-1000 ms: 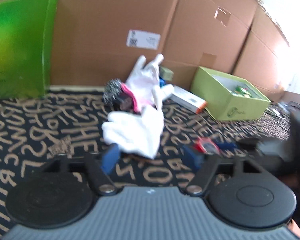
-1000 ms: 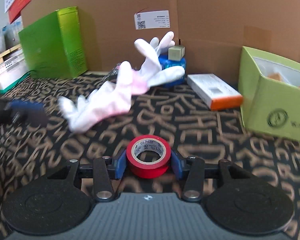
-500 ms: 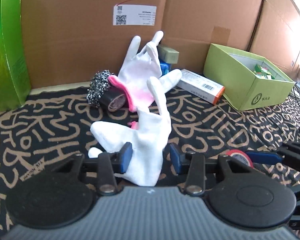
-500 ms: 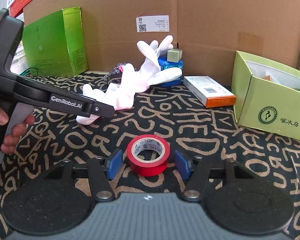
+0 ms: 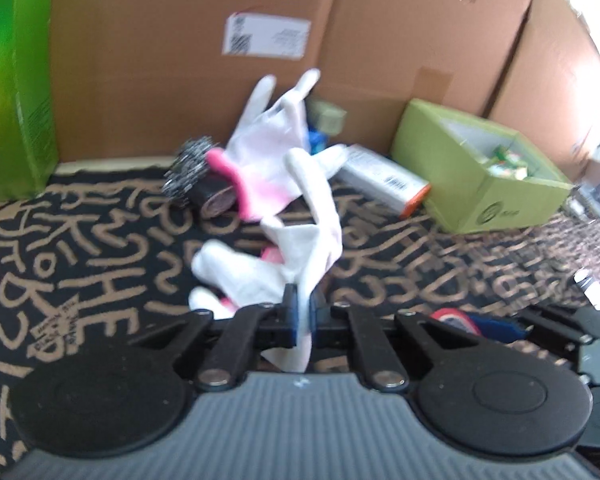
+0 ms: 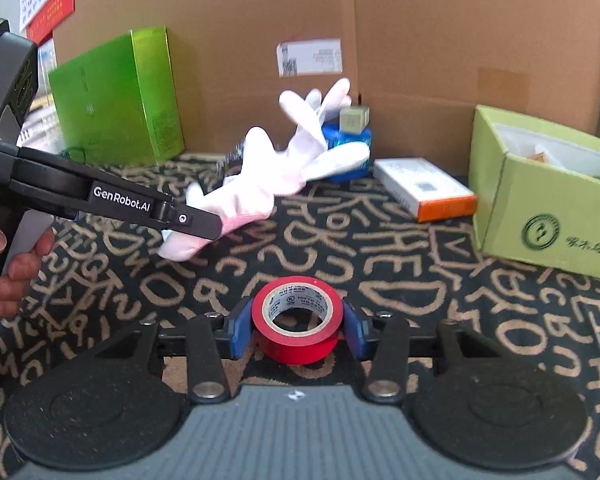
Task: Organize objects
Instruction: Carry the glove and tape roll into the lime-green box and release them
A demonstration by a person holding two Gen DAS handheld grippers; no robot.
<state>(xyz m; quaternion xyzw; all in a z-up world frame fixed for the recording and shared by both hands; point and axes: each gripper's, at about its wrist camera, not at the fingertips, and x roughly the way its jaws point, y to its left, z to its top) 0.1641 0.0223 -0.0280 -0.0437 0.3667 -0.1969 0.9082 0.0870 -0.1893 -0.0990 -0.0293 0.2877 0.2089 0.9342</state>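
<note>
Holding small mixed items: open lime-green box (image 6: pixel 540 200), beside orange-ended carton (image 6: pixel 424 190).

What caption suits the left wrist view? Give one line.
Left gripper shut on a white glove, beside a second glove on the lettered black cloth.

Brown cardboard boxes (image 6: pixel 440 40) wall in a black rug (image 6: pixel 420 280) patterned with tan letters
</note>
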